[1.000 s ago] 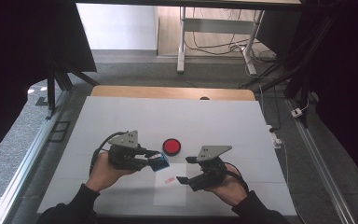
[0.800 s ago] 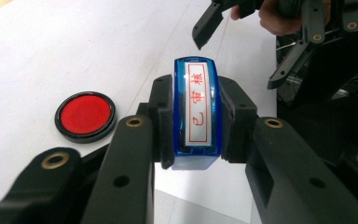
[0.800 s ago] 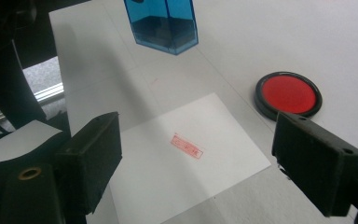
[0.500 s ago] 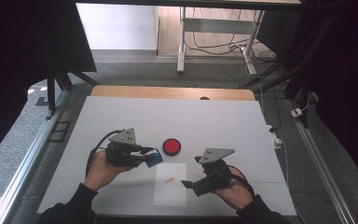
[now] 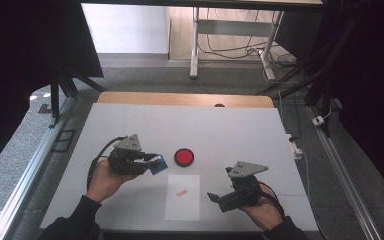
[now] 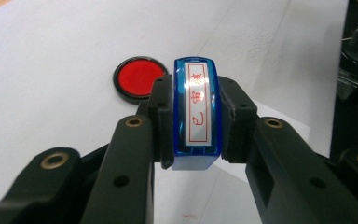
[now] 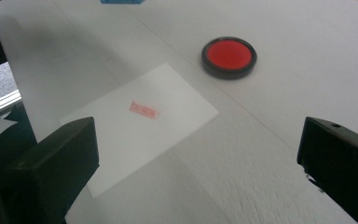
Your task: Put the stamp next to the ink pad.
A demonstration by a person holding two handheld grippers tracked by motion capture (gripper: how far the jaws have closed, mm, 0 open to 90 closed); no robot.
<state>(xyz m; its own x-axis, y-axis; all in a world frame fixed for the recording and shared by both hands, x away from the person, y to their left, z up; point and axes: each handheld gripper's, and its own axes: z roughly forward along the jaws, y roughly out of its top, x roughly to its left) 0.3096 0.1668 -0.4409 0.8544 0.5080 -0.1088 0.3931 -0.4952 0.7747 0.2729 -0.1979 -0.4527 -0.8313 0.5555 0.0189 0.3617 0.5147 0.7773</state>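
1. Gripping a blue stamp between its two black jaws, the left gripper sat left of centre in the high view; the left gripper view showed the stamp's face, with red characters in a red frame, turned toward the camera at frame centre.
2. Red ink pad, round with a black rim, lay on the white table just right of the stamp in the high view, and at upper left of the stamp in the left gripper view.
3. White sheet of paper lay flat at lower centre of the high view, bearing a small red imprint near its upper middle.
4. Right gripper hovered at lower right of the high view, just right of the sheet; its jaws had just been opening and stood wide, with nothing clasped between them.
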